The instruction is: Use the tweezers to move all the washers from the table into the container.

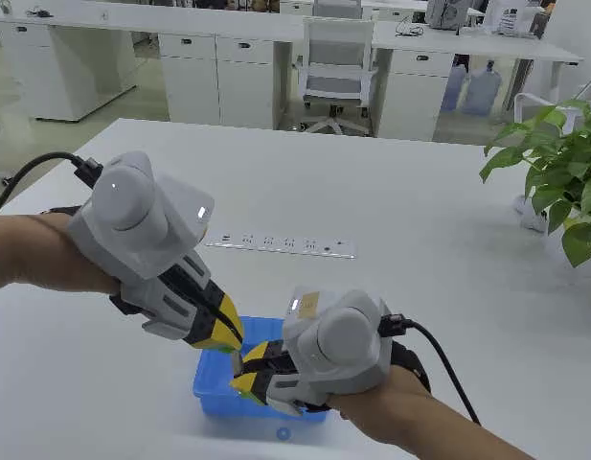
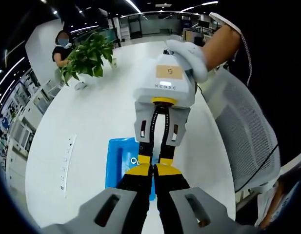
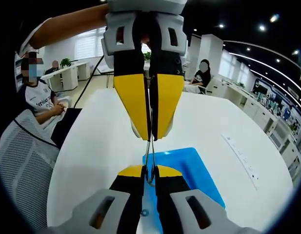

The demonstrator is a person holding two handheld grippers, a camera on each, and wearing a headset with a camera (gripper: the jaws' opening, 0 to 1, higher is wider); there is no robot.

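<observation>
The thin metal tweezers (image 3: pixel 149 151) run between the two grippers, which meet tip to tip over the blue container (image 1: pixel 216 391). My left gripper (image 1: pixel 225 335) comes in from the left, its yellow jaws shut on the tweezers' upper part (image 3: pixel 150 134). Facing it from the near side, my right gripper (image 1: pixel 245 371) has its jaws (image 3: pixel 150 171) shut on the tweezers' lower end. One washer (image 2: pixel 134 160) lies inside the container (image 2: pixel 116 165). Another washer (image 1: pixel 283 433) lies on the white table just in front of the container.
A white power strip (image 1: pixel 281 244) lies mid-table beyond the container. A potted plant (image 1: pixel 563 172) stands at the table's right edge. A mesh chair (image 3: pixel 23 146) and seated people are off the table's side. Office desks and a chair (image 1: pixel 338 67) stand behind.
</observation>
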